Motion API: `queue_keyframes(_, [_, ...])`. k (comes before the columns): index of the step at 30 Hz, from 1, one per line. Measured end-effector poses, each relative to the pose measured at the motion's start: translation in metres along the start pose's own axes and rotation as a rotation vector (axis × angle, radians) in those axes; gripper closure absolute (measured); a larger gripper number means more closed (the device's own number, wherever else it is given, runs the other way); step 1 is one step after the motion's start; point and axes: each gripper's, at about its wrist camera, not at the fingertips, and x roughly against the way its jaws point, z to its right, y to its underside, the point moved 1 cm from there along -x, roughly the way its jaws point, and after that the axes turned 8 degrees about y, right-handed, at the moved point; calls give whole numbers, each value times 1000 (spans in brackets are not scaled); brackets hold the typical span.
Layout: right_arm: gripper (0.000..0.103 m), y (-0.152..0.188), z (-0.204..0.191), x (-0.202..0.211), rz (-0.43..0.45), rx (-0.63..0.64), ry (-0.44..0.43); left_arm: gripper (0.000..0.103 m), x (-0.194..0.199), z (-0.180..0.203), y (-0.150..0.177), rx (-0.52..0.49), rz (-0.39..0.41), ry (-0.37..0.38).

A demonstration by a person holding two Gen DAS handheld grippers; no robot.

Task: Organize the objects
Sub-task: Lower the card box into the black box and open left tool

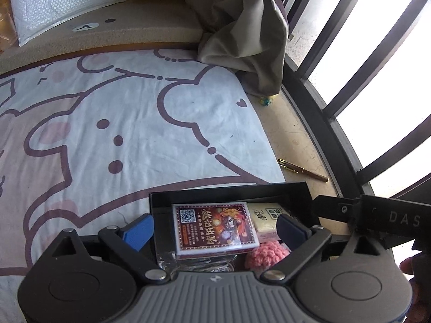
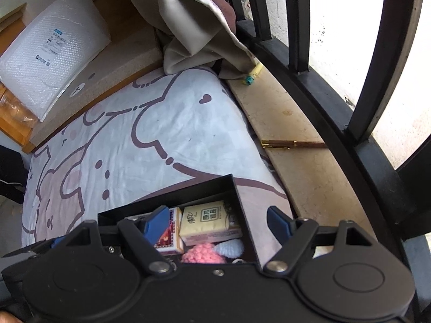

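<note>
A bed sheet (image 1: 134, 123) printed with cartoon outlines and dots is seen spread across most of both views, bordered on the right by a pale stone sill (image 2: 304, 145) and dark window bars (image 2: 299, 21). A beige curtain (image 1: 242, 27) is draped down to the sill's far end, and a white bubble mailer (image 2: 54, 51) is propped on a tan cushion at the head of the bed.

On the sheet near the sill, an open black box (image 2: 234, 188) is shown holding the sorted items: a card deck box (image 1: 215, 227) with a red illustrated face, a cream tissue pack (image 2: 207, 216) just beside it, a pink crochet piece (image 1: 266, 254) and a white crochet piece (image 2: 229, 247) at the near end.

The left gripper (image 1: 215, 228) is pictured over the box with its blue pads spread wide on either side of the card deck box; the pads are not pressed on it. The right gripper (image 2: 215, 223) is likewise held apart, 1 pad over the box interior and the other outside its right wall, with nothing clamped.

A brown pen (image 2: 293, 144) with gold trim is left lying on the sill, well apart from the box. A small yellow and teal object (image 2: 252, 76) is seen at the curtain's hem.
</note>
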Motion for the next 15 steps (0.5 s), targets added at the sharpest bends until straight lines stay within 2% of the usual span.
queue_keyframes(8, [23,10,-9,22,23,27,-8,6,24,-16,0,41,-2,-39])
queue_keyframes(15, [23,24,-8,44,43,48,9,6,52,-13,8,12,9,-60])
